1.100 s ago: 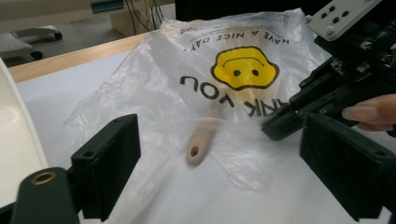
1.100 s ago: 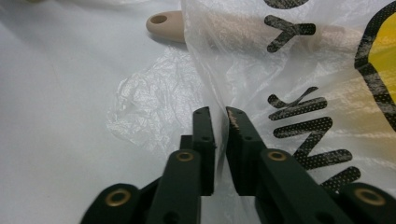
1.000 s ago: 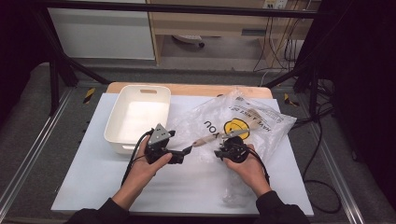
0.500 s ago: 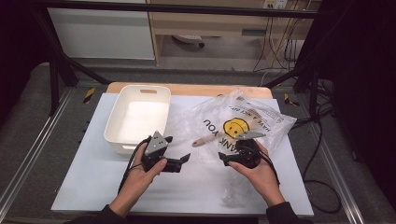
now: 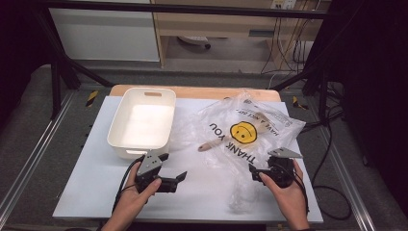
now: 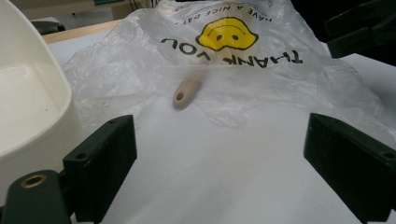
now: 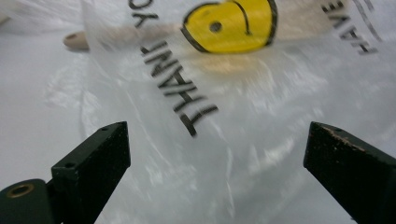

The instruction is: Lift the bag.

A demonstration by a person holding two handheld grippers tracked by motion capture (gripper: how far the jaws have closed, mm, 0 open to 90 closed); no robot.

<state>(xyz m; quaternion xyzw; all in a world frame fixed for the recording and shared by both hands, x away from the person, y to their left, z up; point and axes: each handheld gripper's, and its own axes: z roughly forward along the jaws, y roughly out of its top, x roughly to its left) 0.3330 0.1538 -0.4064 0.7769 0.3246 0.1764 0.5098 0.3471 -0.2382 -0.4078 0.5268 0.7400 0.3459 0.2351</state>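
1. High view: a crumpled clear plastic bag [image 5: 245, 130] printed with a yellow smiley face and "THANK YOU" lies on the white table [image 5: 82, 192], toward its right half.
2. A pale wooden handle [image 5: 208, 146] pokes out of the bag's left edge, with the rest of the tool hazy under the plastic.
3. A white rectangular plastic tub [image 5: 143, 122] stands just left of the bag, close to the table's far edge.
4. The left gripper [image 5: 180, 177] is held low over the bare table in front of the tub, jaws spread, with nothing between them.
5. Left gripper view: the handle [image 6: 185, 94] lies ahead between the two black jaws, well clear of them.
6. The right gripper [image 5: 252, 171] is at the bag's near right edge; its jaws have just been opening.
7. Right gripper view: the jaws stand wide apart, with the bag's [image 7: 224, 140] film below and between them but not pinched.
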